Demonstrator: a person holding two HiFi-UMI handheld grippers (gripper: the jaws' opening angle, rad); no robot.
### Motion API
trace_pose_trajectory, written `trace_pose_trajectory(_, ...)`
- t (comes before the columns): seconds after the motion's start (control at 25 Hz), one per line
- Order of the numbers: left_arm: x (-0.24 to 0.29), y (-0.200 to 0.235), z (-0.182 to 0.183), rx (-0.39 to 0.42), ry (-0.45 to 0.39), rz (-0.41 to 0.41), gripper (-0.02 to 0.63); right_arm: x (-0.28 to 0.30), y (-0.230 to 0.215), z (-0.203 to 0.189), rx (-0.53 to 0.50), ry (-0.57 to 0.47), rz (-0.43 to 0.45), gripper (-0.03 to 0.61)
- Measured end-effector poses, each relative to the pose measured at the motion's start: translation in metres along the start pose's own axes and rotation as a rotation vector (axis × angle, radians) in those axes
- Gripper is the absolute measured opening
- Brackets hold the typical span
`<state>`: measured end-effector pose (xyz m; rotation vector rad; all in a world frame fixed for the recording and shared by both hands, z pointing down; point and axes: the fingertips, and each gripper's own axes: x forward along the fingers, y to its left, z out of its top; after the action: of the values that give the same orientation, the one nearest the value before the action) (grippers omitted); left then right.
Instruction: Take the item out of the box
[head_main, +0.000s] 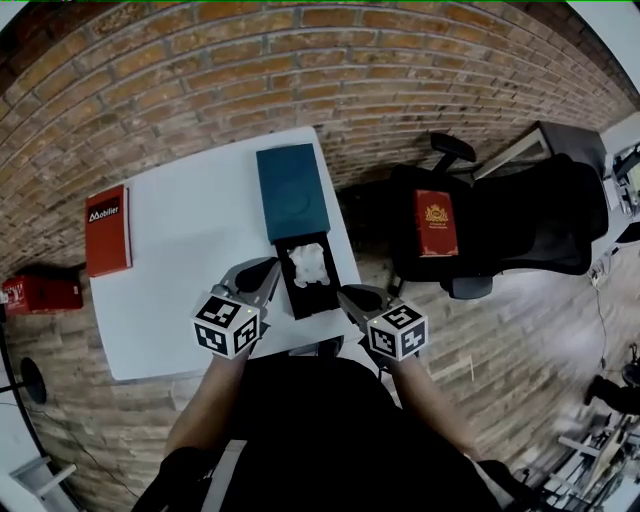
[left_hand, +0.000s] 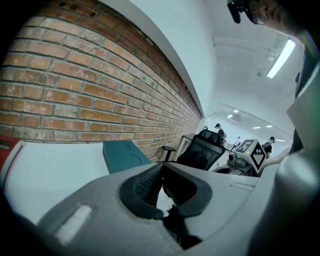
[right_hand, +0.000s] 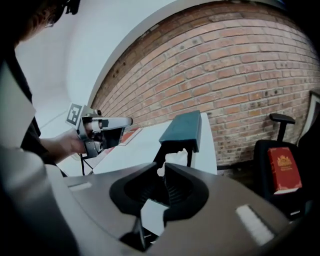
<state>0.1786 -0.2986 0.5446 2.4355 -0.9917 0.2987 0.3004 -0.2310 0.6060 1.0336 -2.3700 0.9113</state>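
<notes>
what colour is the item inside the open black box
The item is white, clearest in the head view.

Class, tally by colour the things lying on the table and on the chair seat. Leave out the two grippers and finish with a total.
Red: 2, a red book on the table and a second red book on the chair
Teal: 1, the teal lid
Black: 1, the black box
White: 1, the white item inside that box
Total: 5
</notes>
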Motion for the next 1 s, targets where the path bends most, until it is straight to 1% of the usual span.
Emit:
trace_pose_trajectory(0.08,0.006,-0.001,-0.006,-0.006,0.017,-0.004,0.006,-0.003,-0.012,-0.01,0.026,0.015,-0.028,0.064)
trace_pose_trajectory(0.2,0.01,-0.001,-0.015,-0.01,0.042,-0.011,0.006,-0.003,-0.026,-0.023,0.038,0.045,-0.058,0.102)
trace_pose_trajectory(0.28,0.011,-0.002,-0.023,-0.018,0.058,-0.013,0.006,0.0,-0.031,-0.03,0.044,0.061,-0.067,0.127)
trace_pose_trajectory(0.36,0.01,-0.003,-0.031,-0.028,0.071,-0.015,0.006,0.002,-0.031,-0.033,0.041,0.07,-0.065,0.133)
trace_pose_trajectory(0.48,0.006,-0.003,-0.039,-0.039,0.087,-0.016,0.006,0.01,-0.027,-0.03,0.026,0.073,-0.05,0.14)
trace_pose_trajectory(0.6,0.002,-0.001,-0.045,-0.05,0.099,-0.013,0.006,0.022,-0.023,-0.022,0.012,0.071,-0.035,0.16)
trace_pose_trajectory(0.84,-0.002,0.01,-0.052,-0.067,0.109,-0.006,0.006,0.052,-0.012,-0.003,-0.072,0.095,-0.004,0.186)
trace_pose_trajectory(1.0,-0.005,0.016,-0.052,-0.073,0.106,-0.011,0.006,0.066,-0.008,-0.002,-0.104,0.125,-0.001,0.213)
